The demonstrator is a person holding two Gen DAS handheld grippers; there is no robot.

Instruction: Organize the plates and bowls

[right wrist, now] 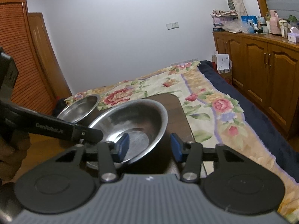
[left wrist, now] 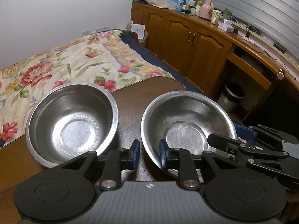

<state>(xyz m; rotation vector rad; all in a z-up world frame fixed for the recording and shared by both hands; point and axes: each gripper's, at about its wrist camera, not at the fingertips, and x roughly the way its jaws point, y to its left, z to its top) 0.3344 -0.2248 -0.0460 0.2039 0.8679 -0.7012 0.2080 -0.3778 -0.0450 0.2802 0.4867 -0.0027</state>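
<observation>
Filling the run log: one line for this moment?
left gripper open, astride right bowl rim | right gripper open, same bowl | left bowl untouched

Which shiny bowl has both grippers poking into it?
The right bowl, nearer the cabinets; each hand-held gripper straddles its rim. The left bowl, by the bed, sits untouched.

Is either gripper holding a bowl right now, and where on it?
Both grippers, left and right, straddle the near rim of the right-hand bowl with jaws open. Neither has clamped it. The other bowl sits untouched.

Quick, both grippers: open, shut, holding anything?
Left gripper: open, straddling the right bowl rim, not clamped.
Right gripper: open, straddling the same bowl's rim.
</observation>
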